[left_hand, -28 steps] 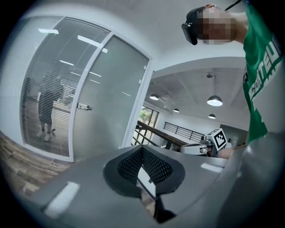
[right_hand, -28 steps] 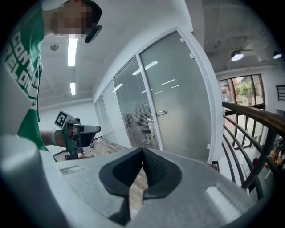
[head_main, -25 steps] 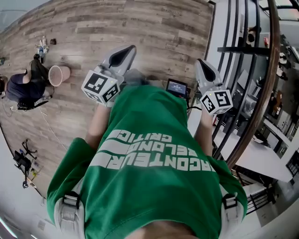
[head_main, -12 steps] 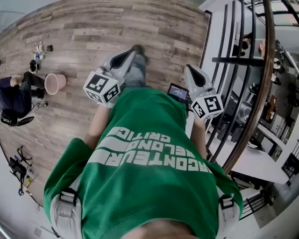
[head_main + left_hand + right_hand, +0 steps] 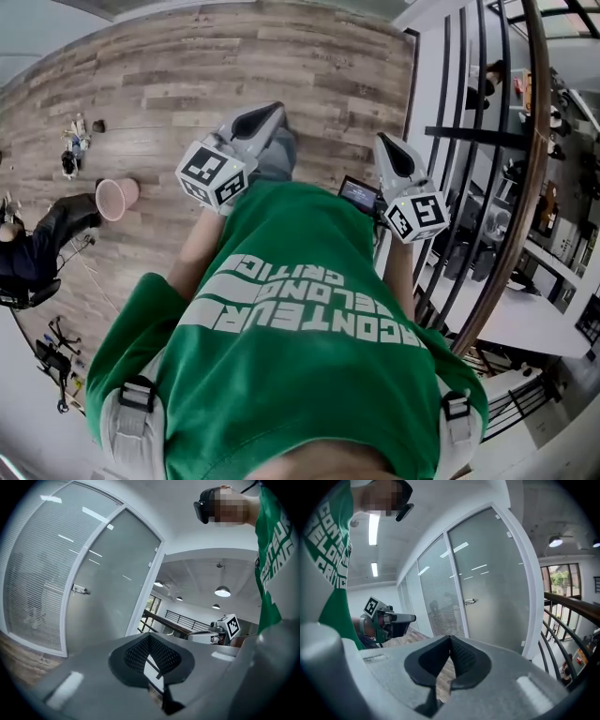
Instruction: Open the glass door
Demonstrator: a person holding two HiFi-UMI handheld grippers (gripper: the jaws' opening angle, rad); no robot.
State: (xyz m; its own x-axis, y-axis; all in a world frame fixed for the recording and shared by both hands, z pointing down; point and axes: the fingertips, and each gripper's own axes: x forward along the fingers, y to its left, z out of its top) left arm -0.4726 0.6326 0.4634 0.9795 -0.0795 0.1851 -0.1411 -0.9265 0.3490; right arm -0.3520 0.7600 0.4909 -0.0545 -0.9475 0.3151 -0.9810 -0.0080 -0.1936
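The frosted glass door [image 5: 117, 583] stands shut in its white frame, with a small metal handle [image 5: 80, 590] at its left edge. The right gripper view shows the same door [image 5: 497, 583] and its handle [image 5: 469, 601] some way ahead. My left gripper [image 5: 265, 114] and right gripper [image 5: 386, 142] are held out in front of the person's green shirt, over the wooden floor. Both are far from the door. The left gripper [image 5: 150, 637] is shut with its ribbed pads together and nothing in them. So is the right gripper [image 5: 451, 639].
A black railing with a wooden handrail [image 5: 525, 187] runs along the right, with a lower level beyond it. On the floor at the left are a pink bucket [image 5: 114, 197], a seated person [image 5: 37, 248] and small gear [image 5: 56, 361]. A small screen [image 5: 359, 195] sits between the grippers.
The view has drifted over the floor: the seated person and pink bucket slid toward the left edge. Both grippers stay shut and held out in front, the left one slightly further right.
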